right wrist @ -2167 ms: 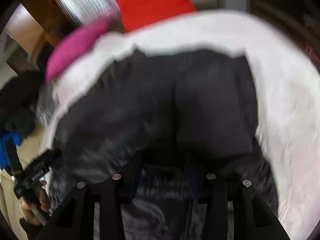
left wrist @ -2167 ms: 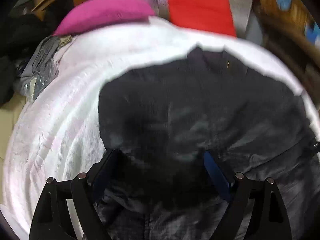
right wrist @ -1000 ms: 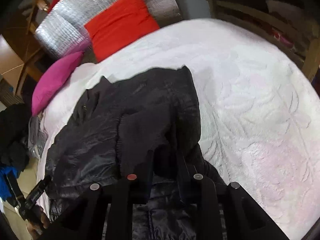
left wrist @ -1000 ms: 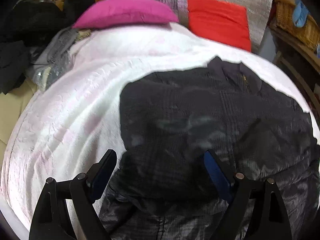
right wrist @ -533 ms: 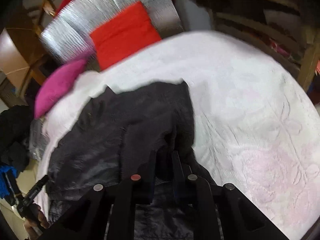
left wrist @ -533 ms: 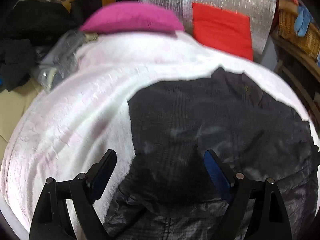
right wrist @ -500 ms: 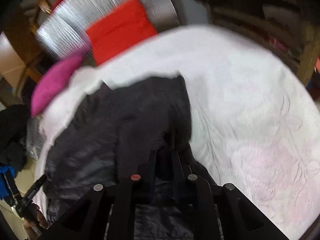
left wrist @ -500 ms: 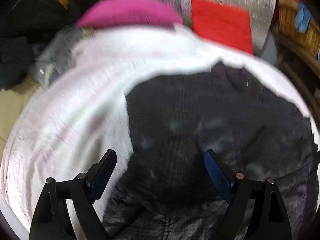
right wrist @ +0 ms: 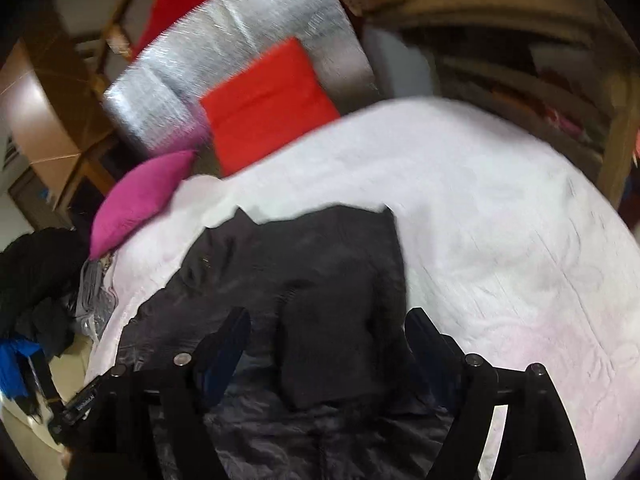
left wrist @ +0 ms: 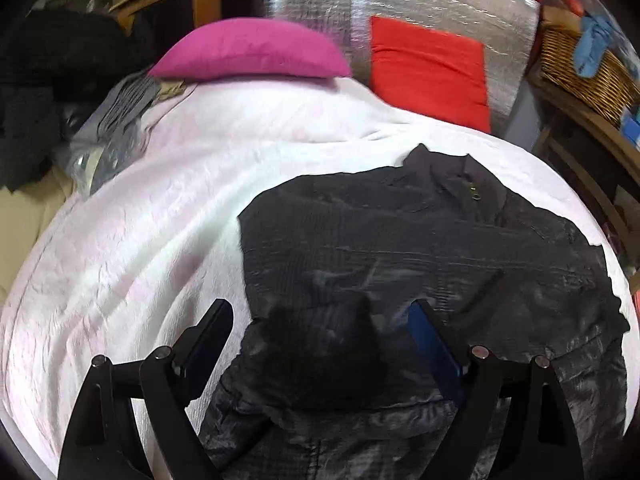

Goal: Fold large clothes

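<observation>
A large black jacket [left wrist: 400,240] lies spread on the white bedspread [left wrist: 140,240], collar toward the pillows, with both sleeves folded in over its body. My left gripper [left wrist: 318,312] hovers open over the jacket's near left part, a dark sleeve cuff [left wrist: 320,344] lying loose below its fingers. In the right wrist view the jacket [right wrist: 320,248] fills the lower middle. My right gripper [right wrist: 328,320] is opening; its jaws stand wide, and the folded sleeve [right wrist: 332,352] lies between and below them, untouched by the pads.
A pink pillow [left wrist: 248,52], a red cushion [left wrist: 428,72] and a silver mat [left wrist: 400,0] line the head of the bed. Dark clothes [left wrist: 40,80] and a grey bag [left wrist: 116,120] sit off its left side. A wicker basket [left wrist: 580,68] stands on a wooden shelf at right.
My right gripper was shut on the jacket's sleeve; it has let go, opened wide and lifted, so more of the room shows. The left gripper stays open over the same spot.
</observation>
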`<state>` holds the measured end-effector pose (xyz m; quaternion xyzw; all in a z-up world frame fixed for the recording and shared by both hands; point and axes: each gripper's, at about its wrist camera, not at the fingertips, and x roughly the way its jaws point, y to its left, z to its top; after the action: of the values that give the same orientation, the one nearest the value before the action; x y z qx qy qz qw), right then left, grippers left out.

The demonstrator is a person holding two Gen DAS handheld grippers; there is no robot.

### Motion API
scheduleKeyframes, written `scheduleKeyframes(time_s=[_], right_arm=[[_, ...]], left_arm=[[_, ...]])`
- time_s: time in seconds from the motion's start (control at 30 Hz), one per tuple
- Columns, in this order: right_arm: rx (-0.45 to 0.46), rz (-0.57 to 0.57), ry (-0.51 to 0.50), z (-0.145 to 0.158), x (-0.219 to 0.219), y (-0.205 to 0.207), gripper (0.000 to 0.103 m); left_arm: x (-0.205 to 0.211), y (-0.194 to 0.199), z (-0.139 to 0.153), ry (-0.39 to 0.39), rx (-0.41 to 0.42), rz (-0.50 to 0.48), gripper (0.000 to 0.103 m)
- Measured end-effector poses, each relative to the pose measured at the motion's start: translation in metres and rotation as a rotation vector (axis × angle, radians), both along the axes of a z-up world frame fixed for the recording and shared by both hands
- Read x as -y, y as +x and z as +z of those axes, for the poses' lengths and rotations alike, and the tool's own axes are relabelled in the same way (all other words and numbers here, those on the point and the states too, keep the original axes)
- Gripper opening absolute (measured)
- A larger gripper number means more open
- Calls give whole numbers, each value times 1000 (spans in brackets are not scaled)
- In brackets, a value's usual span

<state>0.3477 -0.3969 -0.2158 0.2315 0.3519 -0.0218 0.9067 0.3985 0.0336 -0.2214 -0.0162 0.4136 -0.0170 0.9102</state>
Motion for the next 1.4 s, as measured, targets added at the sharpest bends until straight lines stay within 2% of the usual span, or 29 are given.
scheduleKeyframes(time_s=[0.07,0.13,0.2,0.27,0.3,0.33,0.43,0.57,0.6,0.67,0.73,0.83,0.87,0.97,1.17,1.23,1.4], right_arm=[[-14,39,-42,-2,-18,9,78],[-43,80,-73,-10,-35,20,55],[-105,116,-77,-23,-44,28,50],[-202,127,-82,-43,-49,40,49],[-248,139,-87,-52,-50,47,49],[-251,146,-94,-55,-50,48,49],[-208,139,-72,-41,-48,41,49],[-99,135,-54,-22,-45,28,53],[-86,131,-53,-20,-45,29,57],[-128,145,-42,-29,-48,36,57],[-243,172,-63,-50,-55,47,58],[-215,205,-129,-40,-64,42,57],[-202,209,-118,-35,-63,38,57],[-125,206,-35,-19,-52,12,57],[-17,169,24,-2,-21,-45,59],[15,160,51,0,-11,-77,61],[71,153,79,-5,2,-137,67]], left_arm=[[9,3,-9,43,-36,-19,91],[17,9,-21,78,-96,-51,92],[22,9,-28,119,-91,-52,94],[23,6,-31,130,-90,-46,98],[21,7,-33,109,-111,-41,99],[17,8,-34,80,-131,-32,100],[11,9,-28,59,-137,-10,100],[11,-2,-5,50,-37,5,100],[9,-2,-4,49,-34,14,100],[9,1,-13,52,-67,21,100],[14,11,-35,81,-172,1,100],[12,9,-35,81,-155,10,100],[12,8,-31,81,-158,4,100],[11,-11,-11,48,-83,-16,100],[6,-75,17,30,54,-84,100],[3,-97,22,30,89,-96,100],[-24,-160,26,20,121,-78,100]])
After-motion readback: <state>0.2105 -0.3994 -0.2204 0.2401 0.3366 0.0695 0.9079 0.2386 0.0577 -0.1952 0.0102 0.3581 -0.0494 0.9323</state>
